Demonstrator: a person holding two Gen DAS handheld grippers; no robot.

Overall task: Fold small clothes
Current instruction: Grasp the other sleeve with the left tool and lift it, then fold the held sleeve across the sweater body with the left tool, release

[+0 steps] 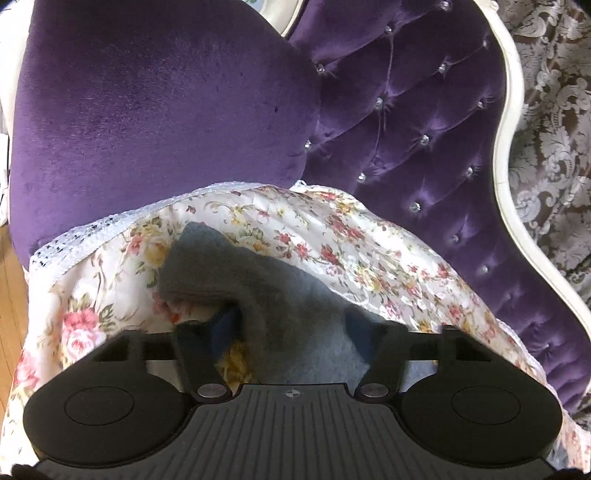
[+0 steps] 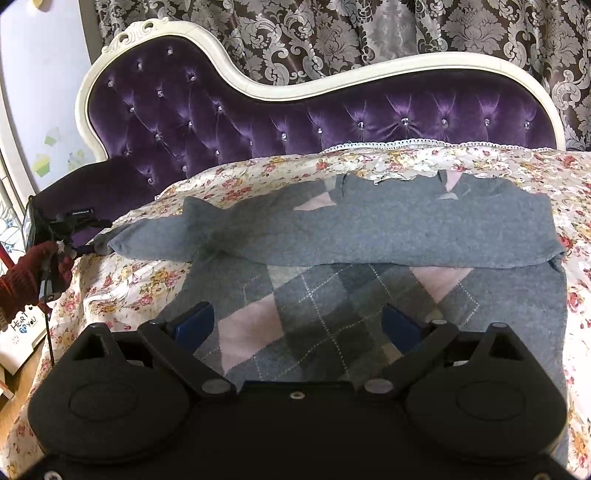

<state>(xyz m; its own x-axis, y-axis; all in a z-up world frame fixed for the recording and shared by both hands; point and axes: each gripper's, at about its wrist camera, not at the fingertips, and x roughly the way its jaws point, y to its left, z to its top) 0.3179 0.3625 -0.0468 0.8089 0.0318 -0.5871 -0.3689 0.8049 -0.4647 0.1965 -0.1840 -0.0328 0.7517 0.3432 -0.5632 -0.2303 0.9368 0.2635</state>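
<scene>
A grey sweater (image 2: pixel 369 229) with pink and dark argyle diamonds lies flat on a floral cover (image 2: pixel 129 288). Its upper part is folded over and shows the plain grey back. One long sleeve (image 2: pixel 147 236) stretches out to the left. In the left wrist view that grey sleeve (image 1: pixel 236 273) is bunched between the blue pads of my left gripper (image 1: pixel 291 328), which is shut on it. My right gripper (image 2: pixel 297 325) hovers open over the argyle front, its pads wide apart with only flat cloth below them. A hand in a dark red knit sleeve (image 2: pixel 22 277) shows at the sleeve's end.
The cover lies on a purple tufted chaise (image 2: pixel 258 122) with a white carved frame (image 2: pixel 236 77). A purple velvet cushion (image 1: pixel 159 110) rises just beyond the left gripper. A patterned curtain (image 2: pixel 332 33) hangs behind. A white box (image 2: pixel 22 332) and wooden floor (image 1: pixel 11 280) are at the left.
</scene>
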